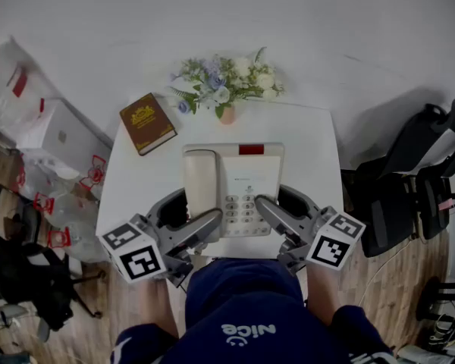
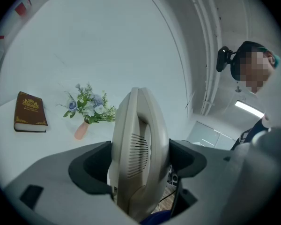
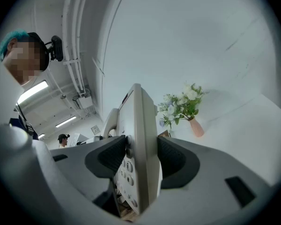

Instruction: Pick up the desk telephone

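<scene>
The beige desk telephone (image 1: 243, 184), its handset (image 1: 199, 182) lying on its left side, is over the small white table (image 1: 136, 180). My left gripper (image 1: 212, 222) is shut on the phone's near left corner, and the left gripper view shows the handset end (image 2: 140, 149) edge-on between the pads (image 2: 91, 165). My right gripper (image 1: 262, 205) is shut on the near right part beside the keypad. In the right gripper view the phone body (image 3: 139, 144) with number keys is clamped between the pads (image 3: 175, 161). Floor shows under the phone's near edge.
A brown book (image 1: 147, 122) lies at the table's back left, and a small vase of flowers (image 1: 226, 83) stands at the back middle. Black office chairs (image 1: 417, 177) stand to the right. Bags and a box (image 1: 53, 139) and another chair (image 1: 23, 271) crowd the left.
</scene>
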